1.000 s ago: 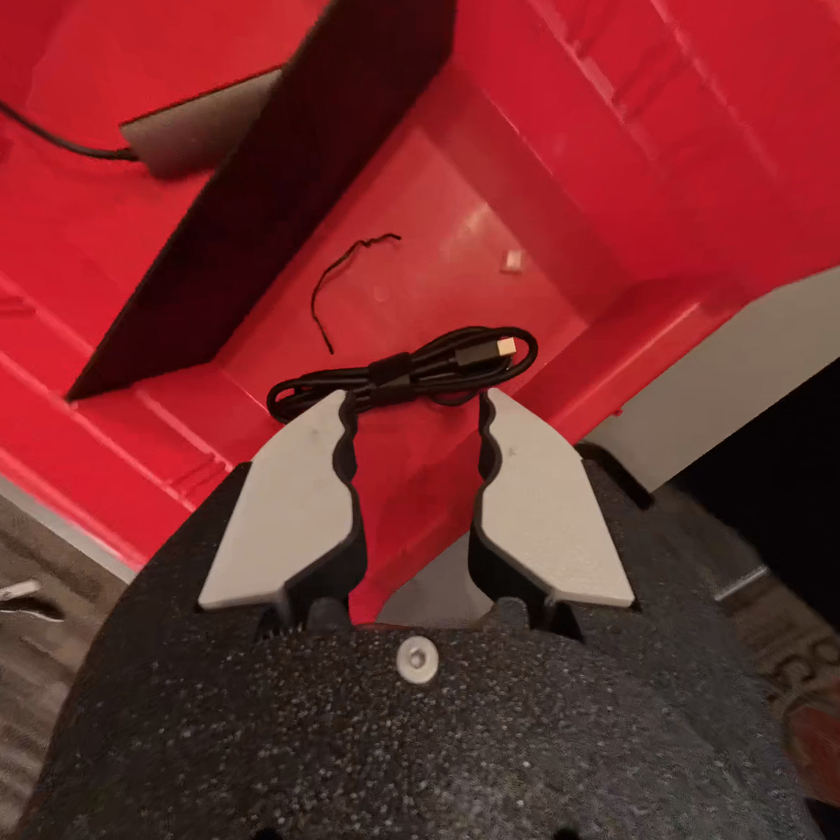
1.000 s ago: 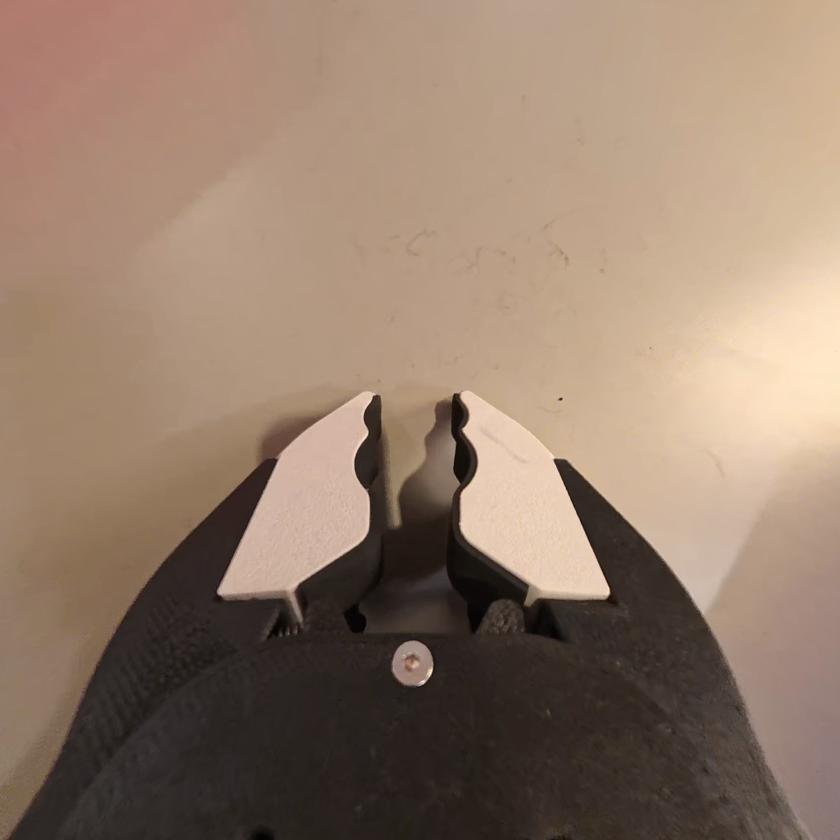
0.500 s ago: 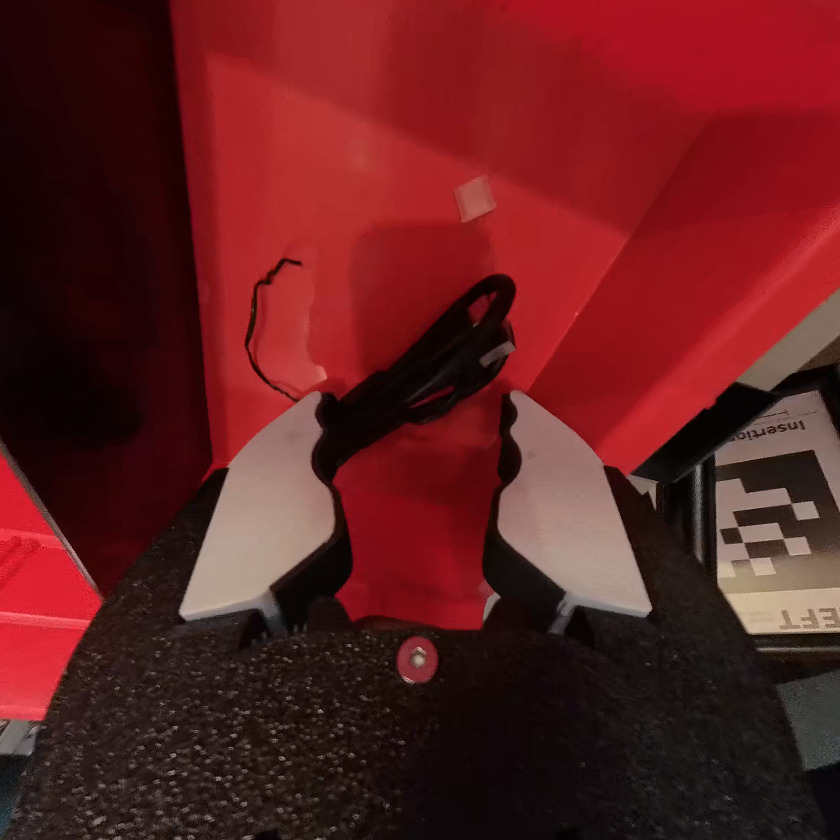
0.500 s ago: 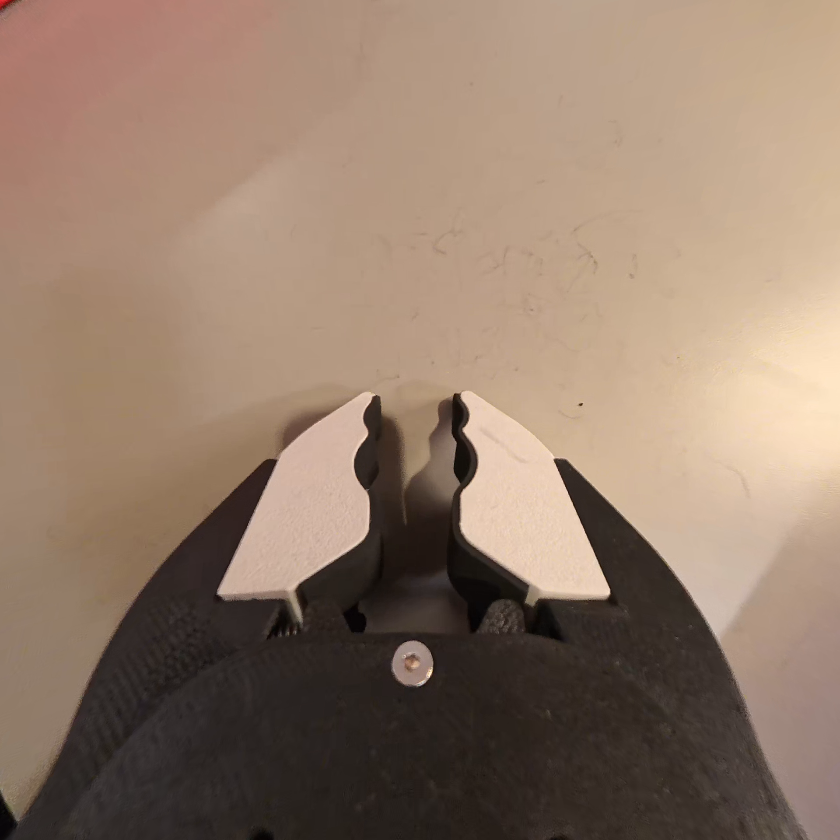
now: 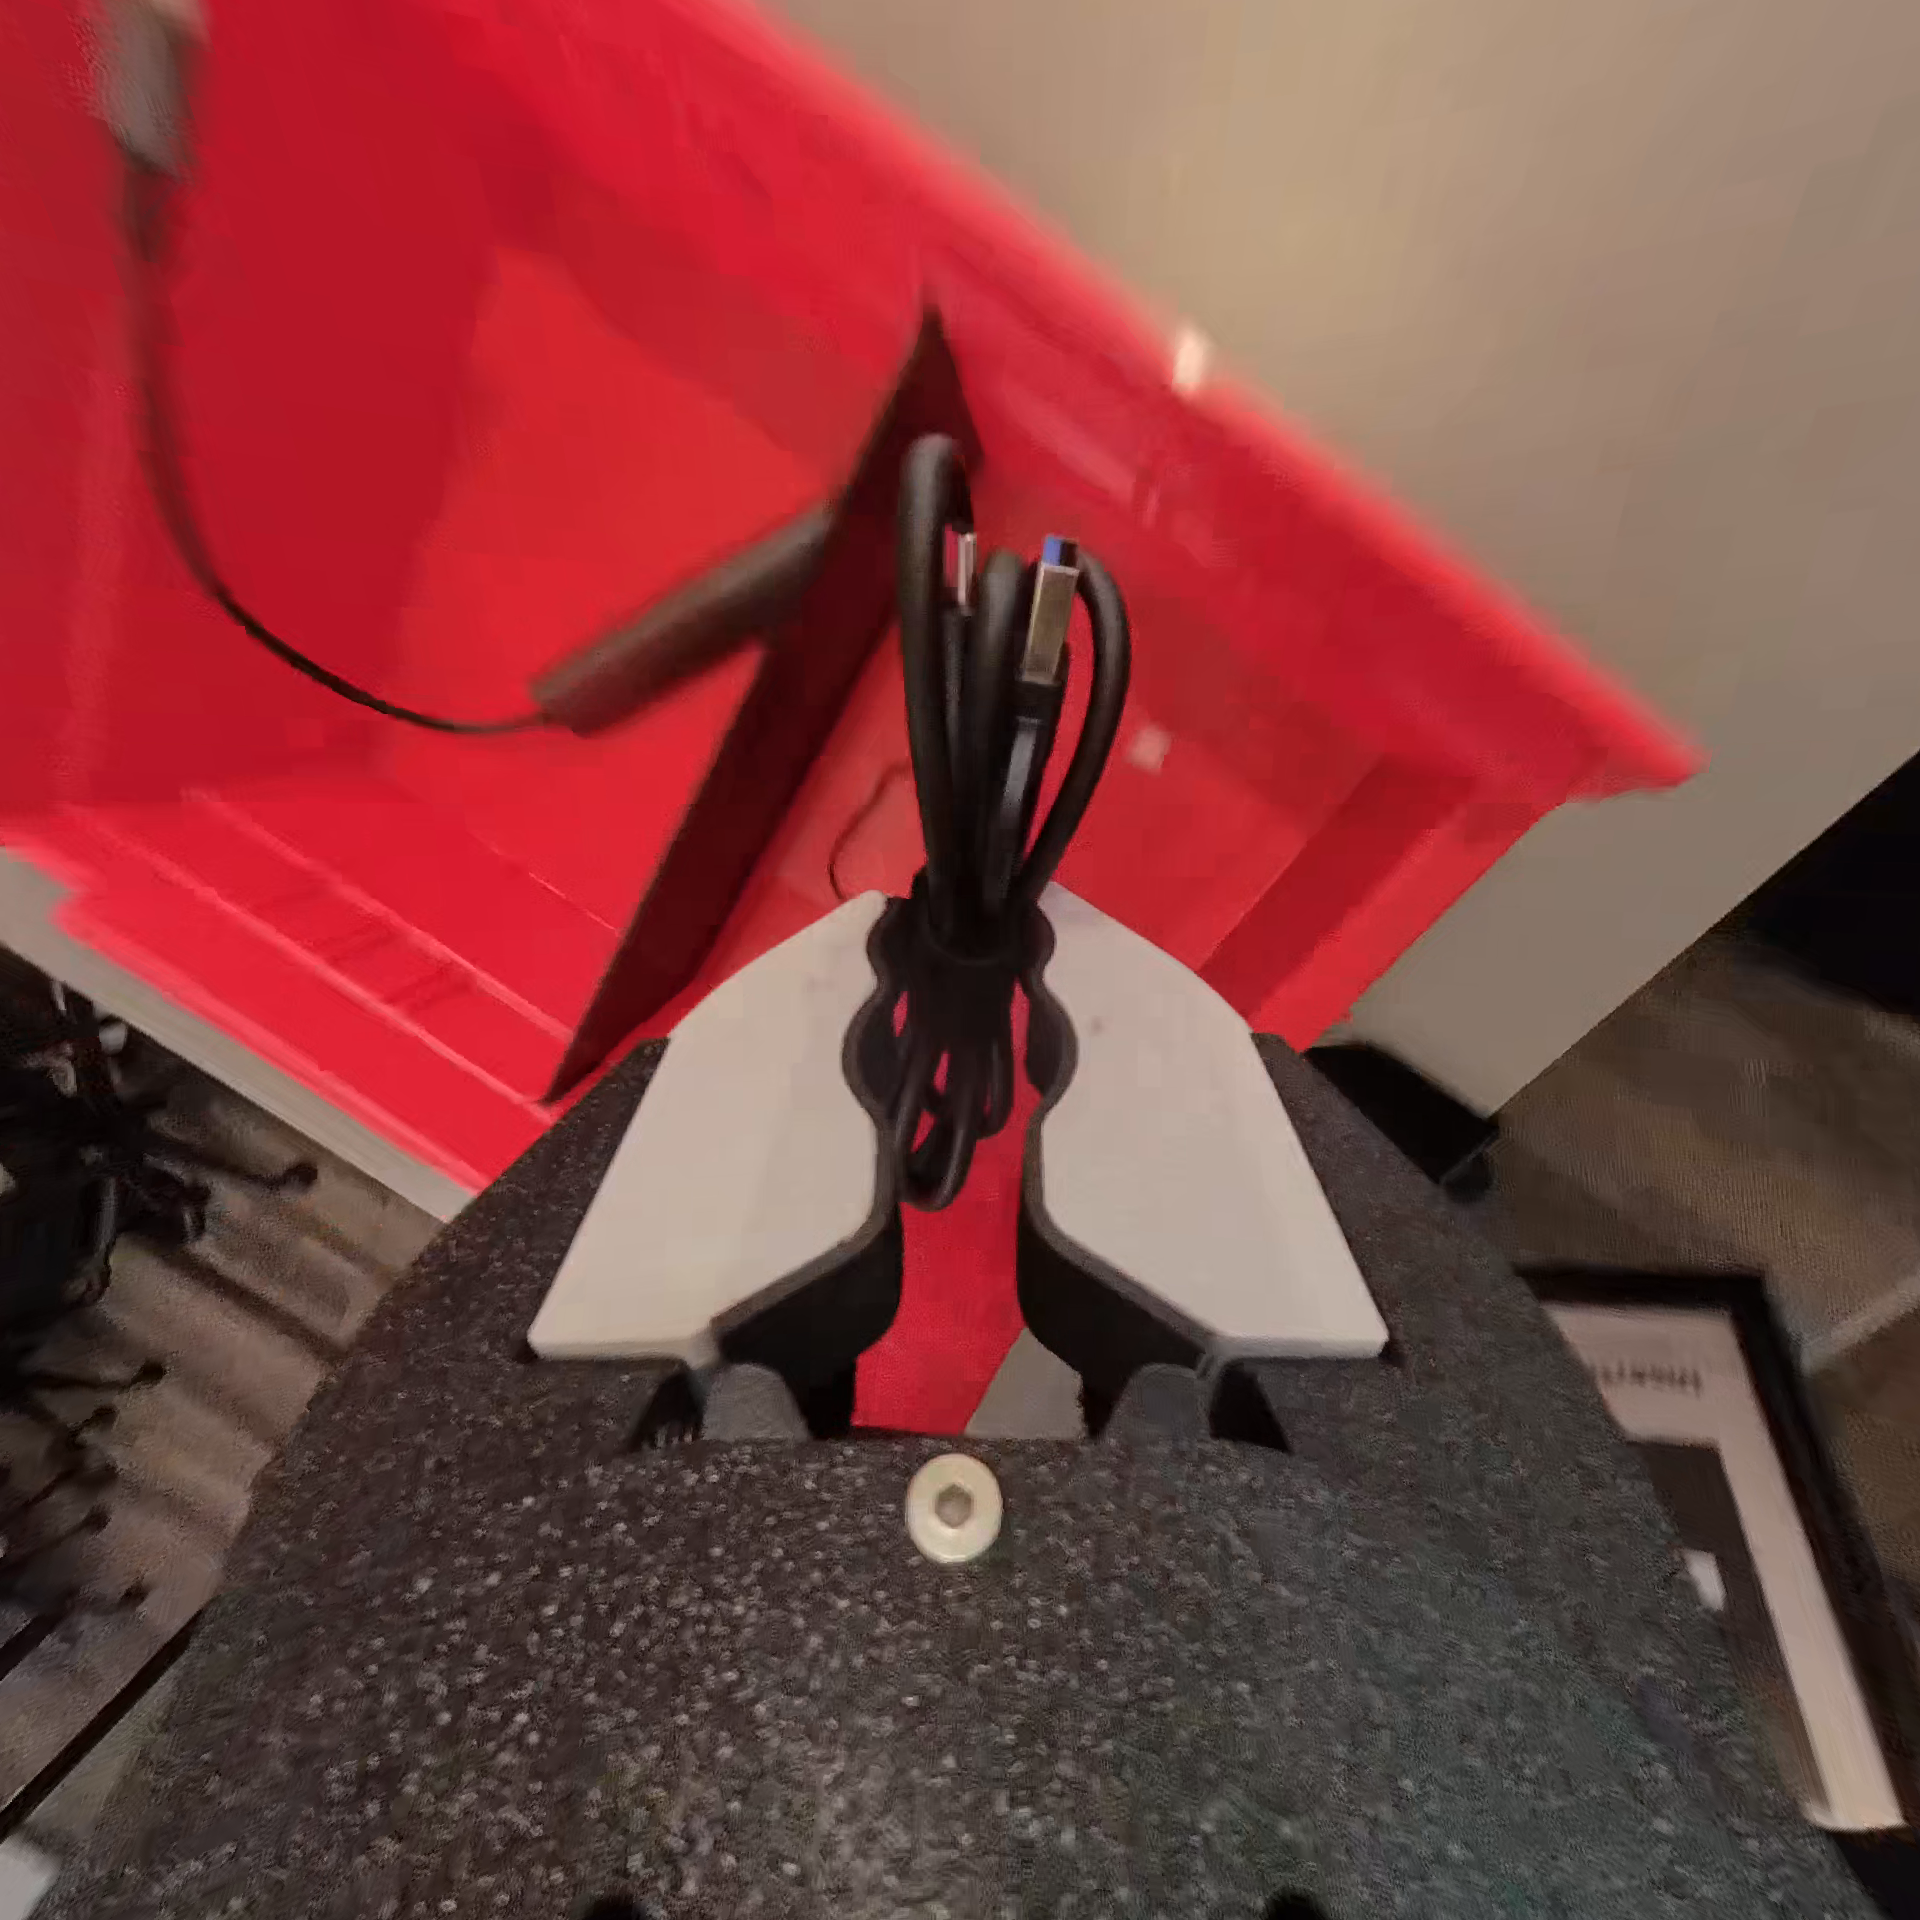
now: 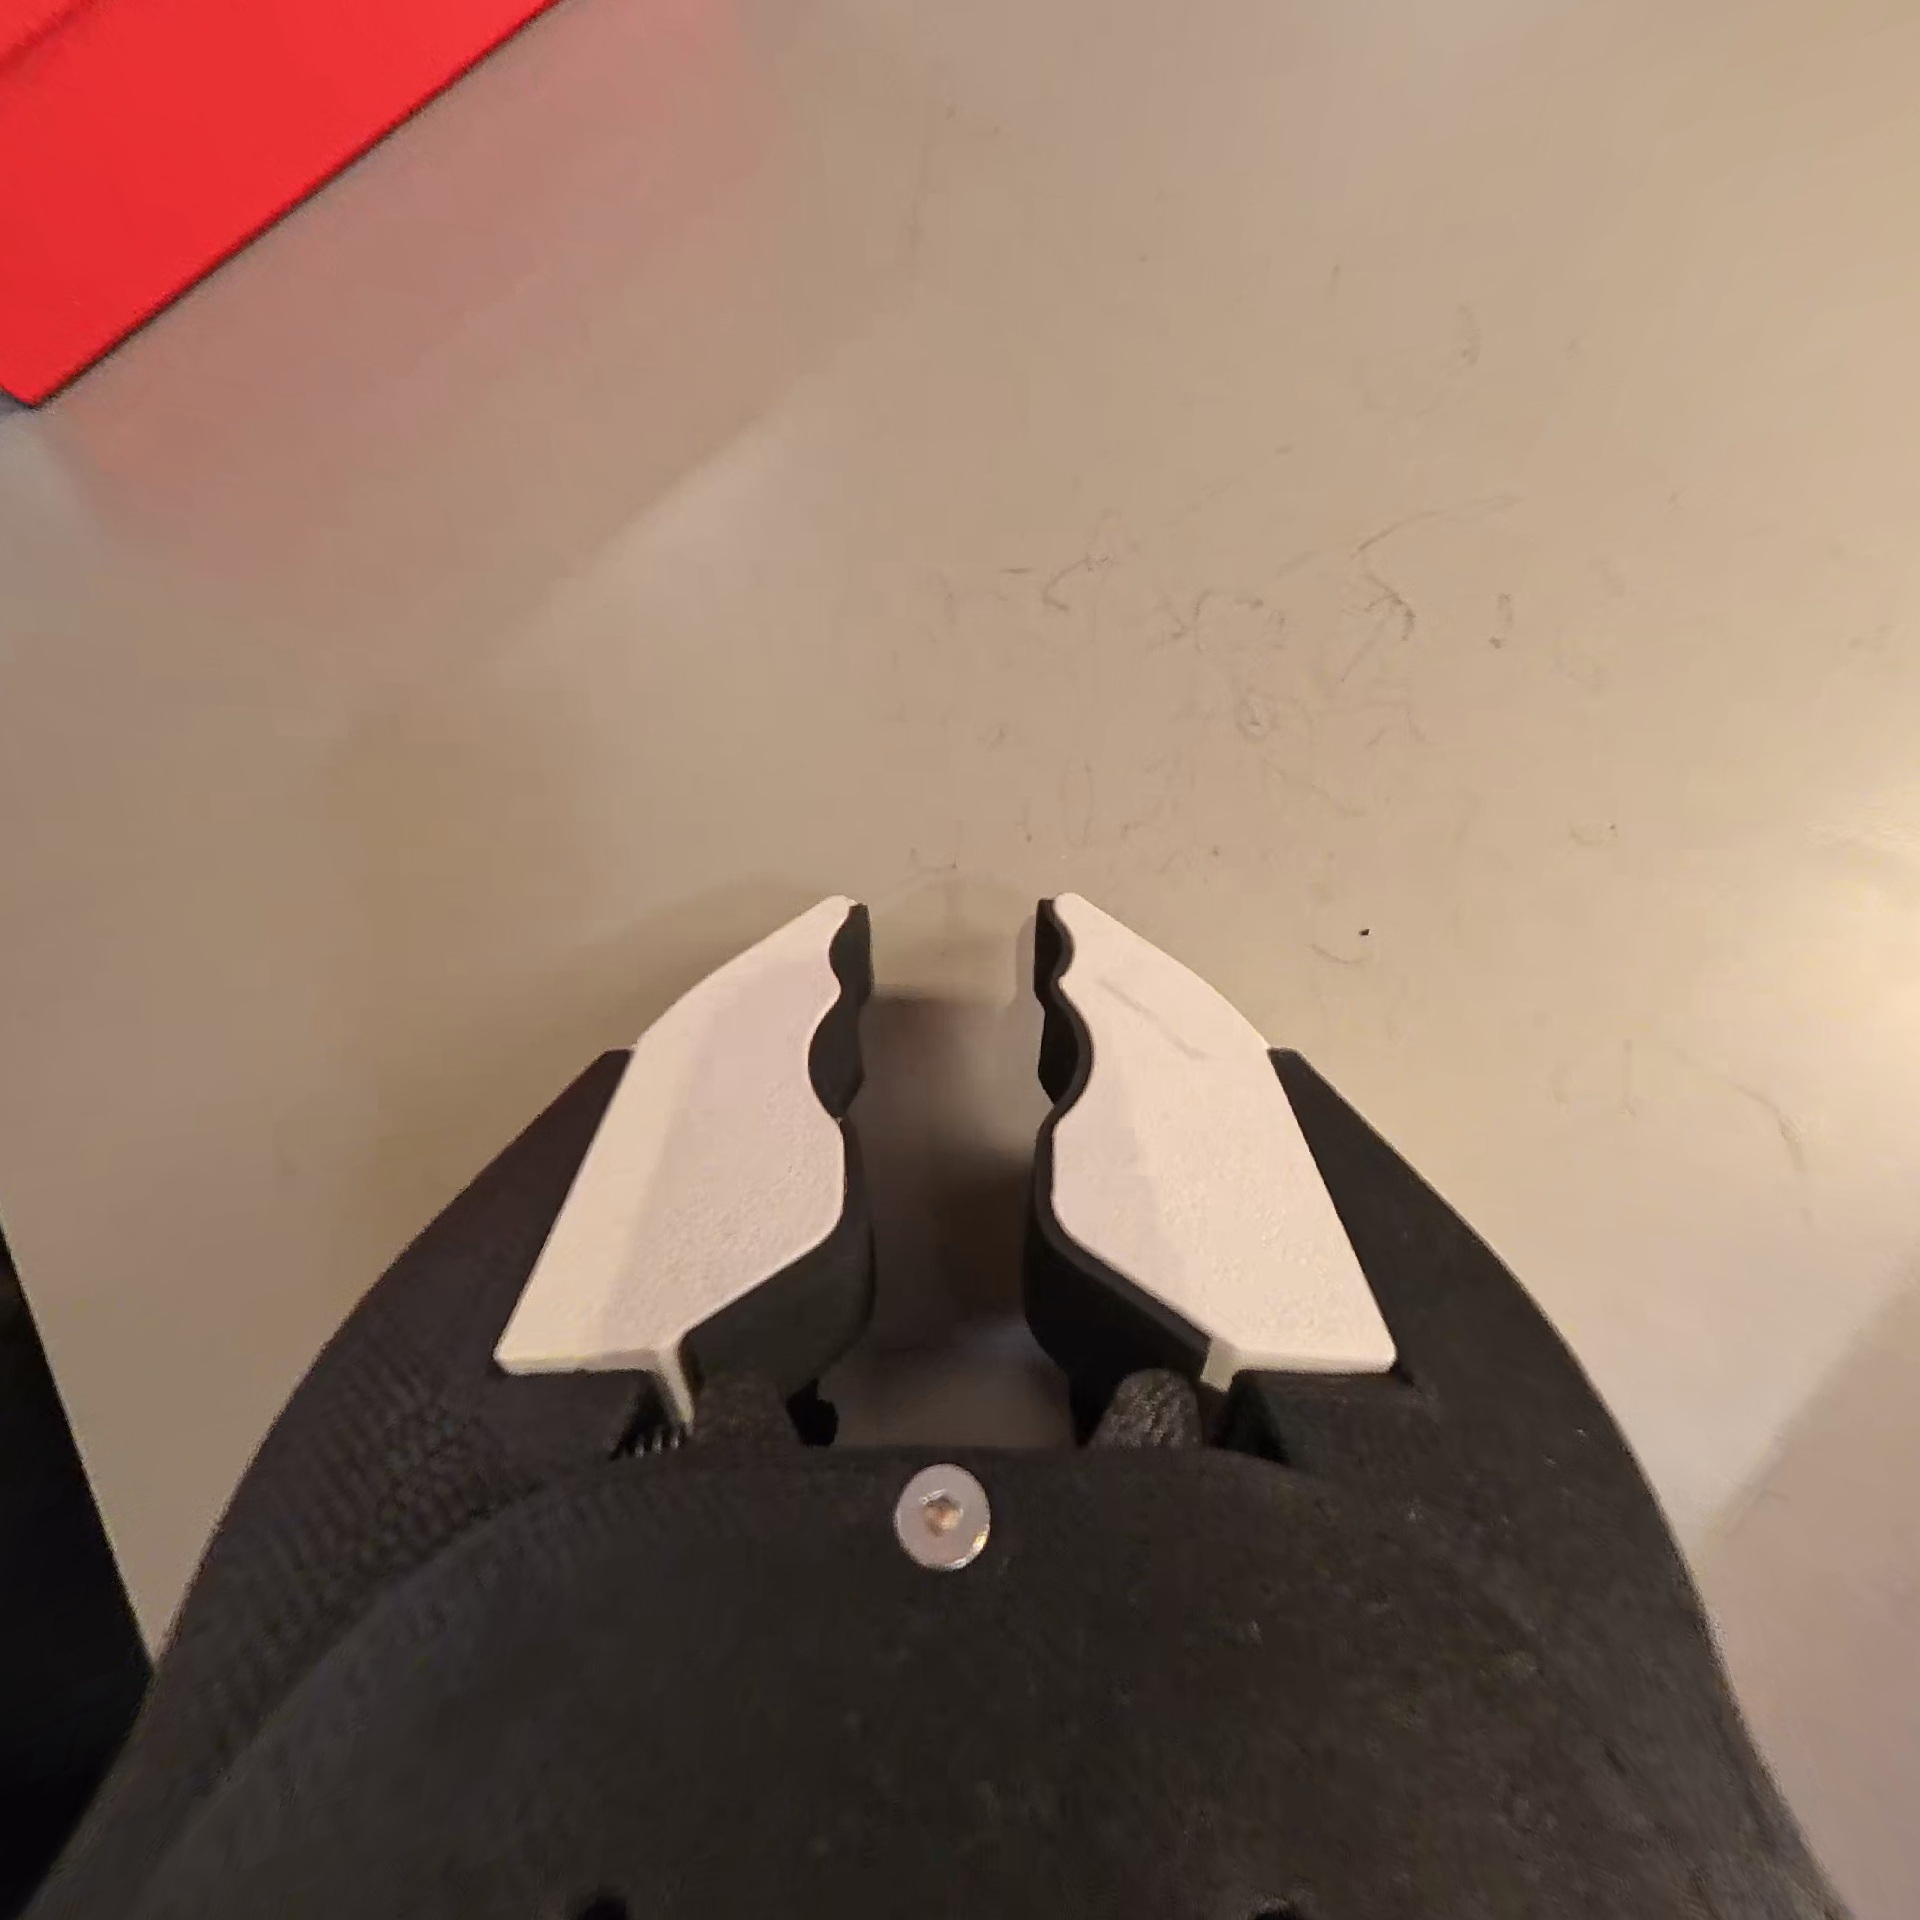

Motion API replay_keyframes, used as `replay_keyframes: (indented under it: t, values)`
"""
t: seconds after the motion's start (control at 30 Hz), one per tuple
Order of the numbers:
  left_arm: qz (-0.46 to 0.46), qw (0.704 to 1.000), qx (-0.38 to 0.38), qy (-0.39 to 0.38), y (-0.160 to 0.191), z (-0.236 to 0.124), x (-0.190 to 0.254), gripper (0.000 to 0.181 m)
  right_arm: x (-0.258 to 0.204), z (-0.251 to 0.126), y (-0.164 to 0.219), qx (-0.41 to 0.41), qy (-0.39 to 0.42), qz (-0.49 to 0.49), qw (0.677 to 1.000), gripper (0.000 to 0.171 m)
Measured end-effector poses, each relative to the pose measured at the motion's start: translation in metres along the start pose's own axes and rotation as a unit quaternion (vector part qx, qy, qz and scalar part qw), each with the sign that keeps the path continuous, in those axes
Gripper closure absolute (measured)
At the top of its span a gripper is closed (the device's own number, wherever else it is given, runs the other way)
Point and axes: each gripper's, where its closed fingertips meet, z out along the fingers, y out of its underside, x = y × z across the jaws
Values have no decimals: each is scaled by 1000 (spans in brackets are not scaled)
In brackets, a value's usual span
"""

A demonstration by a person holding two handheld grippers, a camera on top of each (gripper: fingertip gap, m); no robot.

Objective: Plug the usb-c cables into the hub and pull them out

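In the left wrist view my left gripper is shut on a bundled black cable and holds it lifted above the red bin. The loops stand upright, with a small silver plug and a larger blue-tipped plug at the top. A dark grey hub with its own thin black lead lies in the bin's left compartment, beyond a black divider. In the right wrist view my right gripper is open and empty over a beige tabletop.
The red bin stands on the beige table, and its corner shows at the top left of the right wrist view. A black box with a printed white card lies at the lower right of the left wrist view. Dark clutter lies at the left.
My left gripper closed on the cable bundle in the bin and lifted it out, swinging the view so the hub compartment shows. My right gripper stayed open and drifted back slightly over the table.
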Motion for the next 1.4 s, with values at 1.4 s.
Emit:
replay_keyframes:
  t: [1.4]
  values:
    - [-309, 898, 311, -35, -98, -24, -29, 139, -15, -34, -18, 132, -10, 23, 991, 123]
